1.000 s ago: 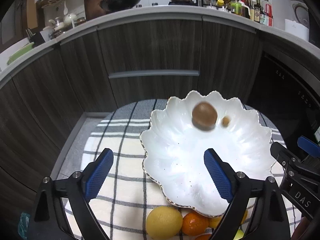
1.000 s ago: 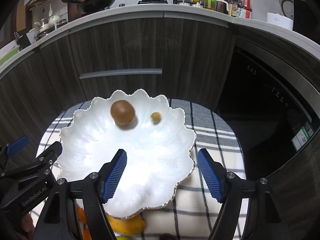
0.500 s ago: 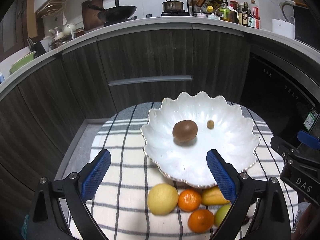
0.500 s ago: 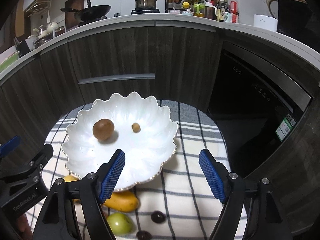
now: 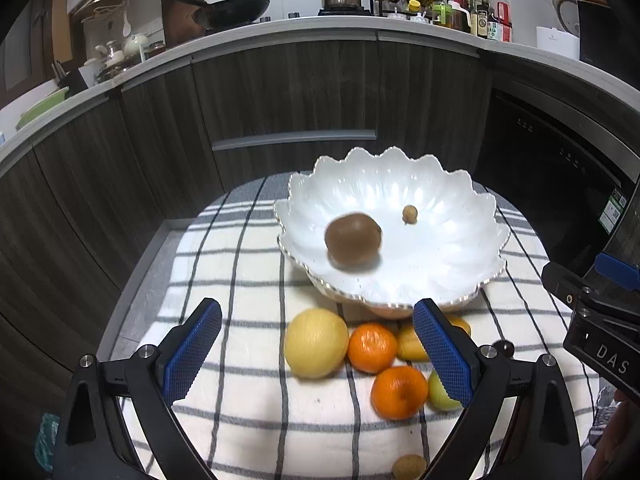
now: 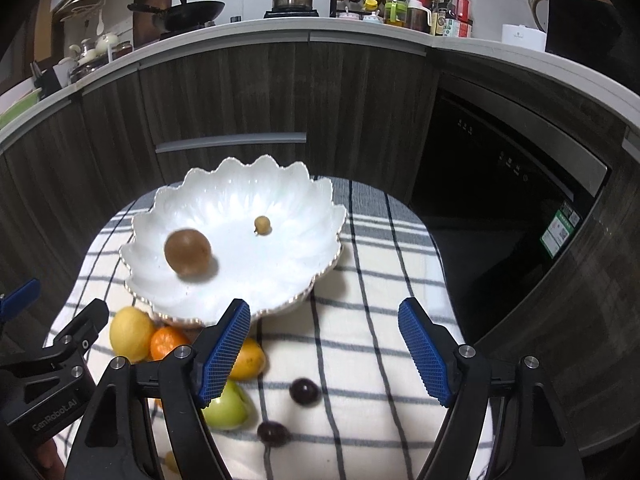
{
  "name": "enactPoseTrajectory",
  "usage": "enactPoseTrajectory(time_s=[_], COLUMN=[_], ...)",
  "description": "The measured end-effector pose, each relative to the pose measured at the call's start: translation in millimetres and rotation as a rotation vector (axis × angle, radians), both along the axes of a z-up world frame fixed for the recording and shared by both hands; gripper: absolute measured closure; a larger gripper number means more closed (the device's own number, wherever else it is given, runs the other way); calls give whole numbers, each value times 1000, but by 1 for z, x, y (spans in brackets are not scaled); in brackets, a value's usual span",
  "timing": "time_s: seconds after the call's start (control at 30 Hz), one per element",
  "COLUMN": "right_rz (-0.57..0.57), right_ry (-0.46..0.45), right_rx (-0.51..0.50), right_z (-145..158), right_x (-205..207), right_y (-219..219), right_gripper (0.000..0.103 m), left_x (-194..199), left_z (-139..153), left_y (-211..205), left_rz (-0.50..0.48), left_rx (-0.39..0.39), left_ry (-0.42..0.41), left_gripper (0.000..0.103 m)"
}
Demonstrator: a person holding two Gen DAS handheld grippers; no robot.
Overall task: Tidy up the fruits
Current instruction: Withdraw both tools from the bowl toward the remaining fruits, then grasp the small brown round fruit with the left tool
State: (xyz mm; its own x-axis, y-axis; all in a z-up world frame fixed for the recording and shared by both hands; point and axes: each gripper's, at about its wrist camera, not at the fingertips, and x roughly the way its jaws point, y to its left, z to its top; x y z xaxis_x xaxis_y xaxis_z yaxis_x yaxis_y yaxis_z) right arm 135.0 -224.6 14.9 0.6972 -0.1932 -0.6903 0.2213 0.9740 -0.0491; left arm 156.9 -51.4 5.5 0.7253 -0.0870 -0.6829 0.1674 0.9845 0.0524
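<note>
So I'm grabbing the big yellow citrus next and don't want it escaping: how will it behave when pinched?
The yellow citrus looks round, so it will probably roll if nudged. It touches an orange, which may shift too. It is the bulkiest fruit on the cloth, likely needing wide jaws.

My left gripper (image 5: 318, 350) hangs wide over bare checked cloth (image 5: 240, 280); ahead, a yellow round lemon (image 5: 316, 343) and two orange mandarins (image 5: 372, 347) crowd against the white scalloped porcelain bowl (image 5: 460, 208). My right gripper (image 6: 324, 350) has open cloth between its blue pads, with two dark plums (image 6: 305, 391) just below.
</note>
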Motion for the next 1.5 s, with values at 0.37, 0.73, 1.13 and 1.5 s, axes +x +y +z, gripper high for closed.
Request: enactPoseTrajectory(time_s=[0.37, 0.73, 1.13, 1.5], right_rz=[5, 16, -33, -49], right_ry=[39, 67, 102, 122], right_rx=[13, 15, 69, 81], right_z=[-24, -40, -55, -67], right_x=[-26, -56, -78, -82], right_y=[1, 0, -18, -26], right_gripper=[26, 26, 26, 26], left_x=[-25, -54, -73, -79], left_z=[-14, -29, -51, -80], left_y=[1, -8, -29, -40], left_rz=[-16, -73, -149, -181], left_rx=[-1, 4, 14, 19], left_ry=[3, 5, 63, 143], left_gripper=[6, 9, 20, 44])
